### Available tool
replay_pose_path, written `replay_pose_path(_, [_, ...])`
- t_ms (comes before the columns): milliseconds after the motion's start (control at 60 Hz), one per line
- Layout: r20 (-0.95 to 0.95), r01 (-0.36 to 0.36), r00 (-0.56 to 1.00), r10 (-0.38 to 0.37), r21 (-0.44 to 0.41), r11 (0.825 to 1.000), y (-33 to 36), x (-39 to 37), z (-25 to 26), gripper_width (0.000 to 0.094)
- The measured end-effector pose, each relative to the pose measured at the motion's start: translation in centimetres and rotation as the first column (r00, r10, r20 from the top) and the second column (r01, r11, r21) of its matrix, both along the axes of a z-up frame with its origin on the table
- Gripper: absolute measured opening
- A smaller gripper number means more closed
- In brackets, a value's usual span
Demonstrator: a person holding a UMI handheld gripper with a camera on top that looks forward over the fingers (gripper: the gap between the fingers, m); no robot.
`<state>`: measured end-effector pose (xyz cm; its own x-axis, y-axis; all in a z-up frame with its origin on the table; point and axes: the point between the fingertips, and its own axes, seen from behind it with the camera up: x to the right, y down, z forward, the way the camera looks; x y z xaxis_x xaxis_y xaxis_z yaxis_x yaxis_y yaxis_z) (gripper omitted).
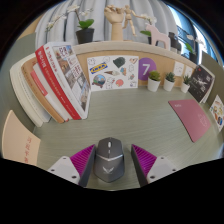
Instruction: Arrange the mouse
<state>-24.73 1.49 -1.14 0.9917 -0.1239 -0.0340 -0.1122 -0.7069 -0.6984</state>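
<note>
- Pale green desk surface (125, 120) fills the middle ground, backed by a light wall panel hung with printed cards and pictures.
- Mouse (107, 160), dark grey with a scroll wheel, lies on the desk between the two fingers at 6 o'clock; its long axis runs from 6 toward 12 o'clock, parallel to the fingers, with the wheel end pointing away toward 12.
- Gripper (108, 166) stands open at a moderate width; the magenta pads (78, 160) flank the mouse on either side, and whether they touch its flanks cannot be told.
- Stack of magazines (58, 78), red-spined, leans at 10 o'clock, well beyond the fingers.
- Pink notebook (192, 117) lies flat at 3 o'clock, apart from the mouse.
- Small potted plants (168, 80) sit in a row at 2 o'clock against the wall panel, beside a purple card marked 7 (146, 69).
- Further plants (85, 30) stand on the ledge at 12 o'clock.
</note>
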Motion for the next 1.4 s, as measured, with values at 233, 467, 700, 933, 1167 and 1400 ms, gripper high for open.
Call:
replay_pose_path(233, [-0.031, -0.048, 0.998, 0.047, -0.032, 0.998, -0.9, -0.2, -0.2, 0.0438])
replay_pose_path(467, [-0.107, -0.163, 0.982, 0.157, -0.042, 0.986, -1.3, -0.4, 0.1, 0.0305])
replay_pose_path(700, [-0.065, -0.336, 0.936, 0.345, 0.116, 0.935, 1.7, 2.7, 14.2, 0.0309])
replay_pose_path(933, [0.049, -0.296, 0.955, 0.293, 0.257, 0.920, 4.3, 18.9, 26.7, 0.0307])
replay_pose_path(1167, [0.044, -0.162, 0.987, 0.156, 0.198, 0.967, 7.2, 34.8, 19.3, 0.0305])
replay_pose_path(1400, [0.042, -0.151, 0.988, 0.152, -0.006, 0.988, 7.8, 39.2, 5.0, 0.0306])
